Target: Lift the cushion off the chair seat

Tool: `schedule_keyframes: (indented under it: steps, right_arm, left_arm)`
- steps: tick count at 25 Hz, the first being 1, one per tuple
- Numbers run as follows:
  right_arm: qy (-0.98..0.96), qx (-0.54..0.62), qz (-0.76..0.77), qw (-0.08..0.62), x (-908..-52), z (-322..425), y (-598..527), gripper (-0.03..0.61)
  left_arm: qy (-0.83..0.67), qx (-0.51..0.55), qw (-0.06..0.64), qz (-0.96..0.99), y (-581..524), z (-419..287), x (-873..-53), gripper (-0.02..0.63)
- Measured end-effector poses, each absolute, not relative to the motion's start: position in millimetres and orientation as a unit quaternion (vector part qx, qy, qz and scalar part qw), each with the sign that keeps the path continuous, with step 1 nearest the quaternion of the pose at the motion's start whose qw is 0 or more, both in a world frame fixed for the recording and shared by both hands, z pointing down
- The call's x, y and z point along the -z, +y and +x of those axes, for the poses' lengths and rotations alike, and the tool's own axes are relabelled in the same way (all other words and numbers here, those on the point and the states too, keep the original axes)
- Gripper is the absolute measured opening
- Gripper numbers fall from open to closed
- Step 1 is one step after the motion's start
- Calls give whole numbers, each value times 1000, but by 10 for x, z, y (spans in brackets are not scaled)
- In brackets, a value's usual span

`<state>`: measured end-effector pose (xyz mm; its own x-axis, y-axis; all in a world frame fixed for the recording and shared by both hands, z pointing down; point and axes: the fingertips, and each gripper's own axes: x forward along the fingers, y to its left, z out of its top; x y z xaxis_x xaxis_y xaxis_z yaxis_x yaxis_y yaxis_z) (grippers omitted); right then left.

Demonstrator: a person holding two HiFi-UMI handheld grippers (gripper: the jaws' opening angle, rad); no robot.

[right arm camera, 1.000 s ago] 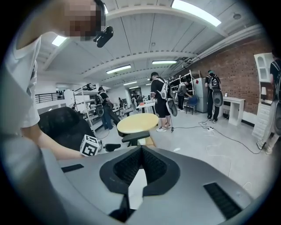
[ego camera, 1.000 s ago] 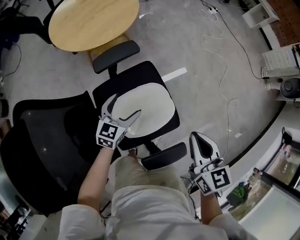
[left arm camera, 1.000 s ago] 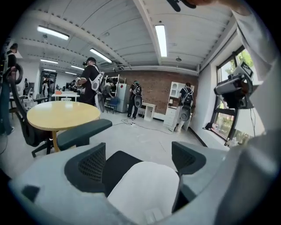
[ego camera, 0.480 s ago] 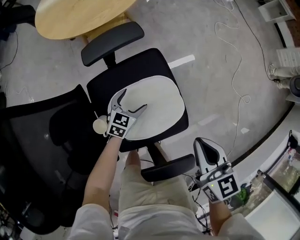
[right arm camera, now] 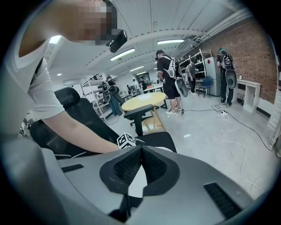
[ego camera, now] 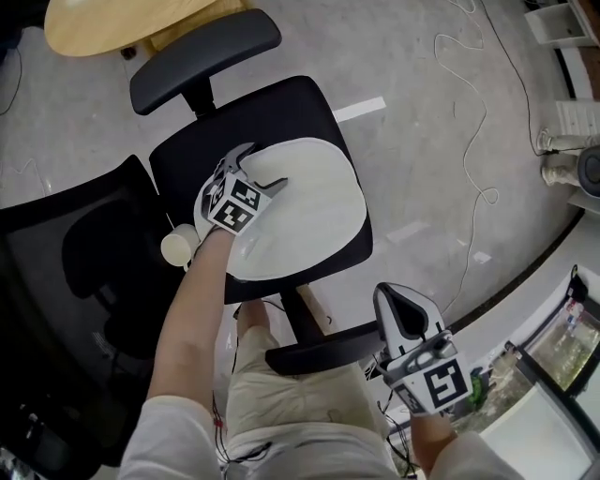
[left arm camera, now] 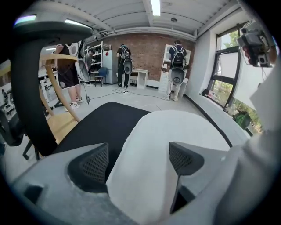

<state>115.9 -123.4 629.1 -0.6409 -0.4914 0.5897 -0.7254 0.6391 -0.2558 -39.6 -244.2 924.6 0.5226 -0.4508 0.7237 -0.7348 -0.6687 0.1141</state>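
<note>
A white cushion lies on the black seat of an office chair. My left gripper is down at the cushion's back left corner, beside the backrest. In the left gripper view the cushion runs between the jaws of my left gripper. Those jaws stand wide and are closing; the pads do not press on the cushion. My right gripper hangs shut and empty off the seat, above the near armrest. Its fingertips meet in the right gripper view.
The chair's black mesh backrest stands at the left and the far armrest at the top. A round wooden table stands behind the chair. A white cable trails over the grey floor at the right. People stand far back in the room.
My left gripper has sunk onto the cushion and shifted toward its back left corner. The right gripper has come down a little beside the near armrest, still shut.
</note>
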Motion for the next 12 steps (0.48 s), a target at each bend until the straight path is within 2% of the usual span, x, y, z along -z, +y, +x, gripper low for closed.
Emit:
schedule_keyframes:
  steps: [7,12]
  right_arm:
    - [-876,-237,334,254,-6407,1176,-1175,3]
    - [-874,-252,345,230,-6419,1167,-1201,3]
  left_arm:
    - [-328,-358,234,842,-2433,-374,-9521,411]
    - [-332,-356,246,838,-2379,-348,-9503,336]
